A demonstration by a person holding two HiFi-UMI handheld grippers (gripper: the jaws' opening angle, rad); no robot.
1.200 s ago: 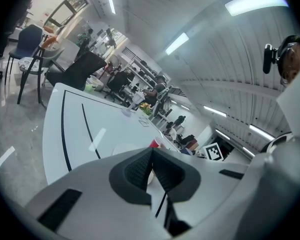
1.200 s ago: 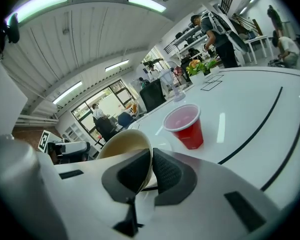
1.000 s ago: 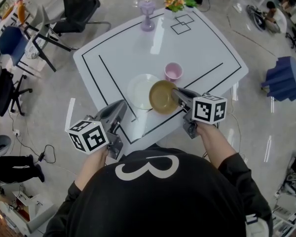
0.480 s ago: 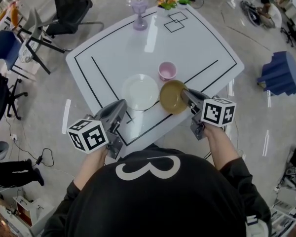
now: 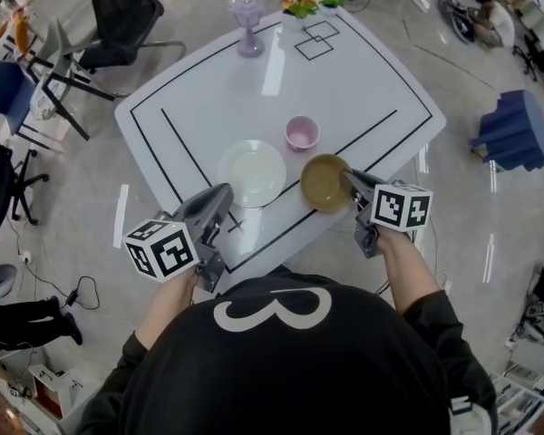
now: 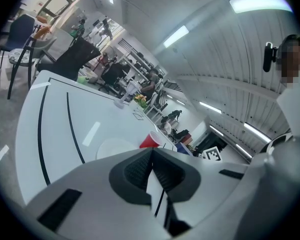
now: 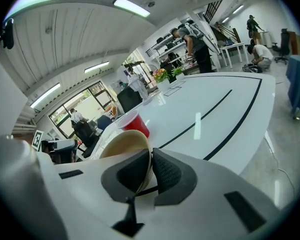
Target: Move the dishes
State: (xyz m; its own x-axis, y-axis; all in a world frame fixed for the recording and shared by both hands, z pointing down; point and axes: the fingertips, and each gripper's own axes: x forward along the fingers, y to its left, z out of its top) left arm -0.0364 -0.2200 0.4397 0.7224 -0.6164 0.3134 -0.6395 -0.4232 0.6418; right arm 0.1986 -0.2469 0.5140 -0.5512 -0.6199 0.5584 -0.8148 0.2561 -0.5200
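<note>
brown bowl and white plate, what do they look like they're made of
brown bowl: probably plastic or melamine, matte mustard; the rim looks thin and even, with little shine.
white plate: ceramic or melamine, smooth with a faint sheen; a raised rim shows, but the look cannot settle which.

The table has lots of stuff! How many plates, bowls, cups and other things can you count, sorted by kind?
white plate: 1
brown bowl: 1
pink cup: 1
purple stemmed glass: 1
bunch of flowers: 1
Total: 5
</note>
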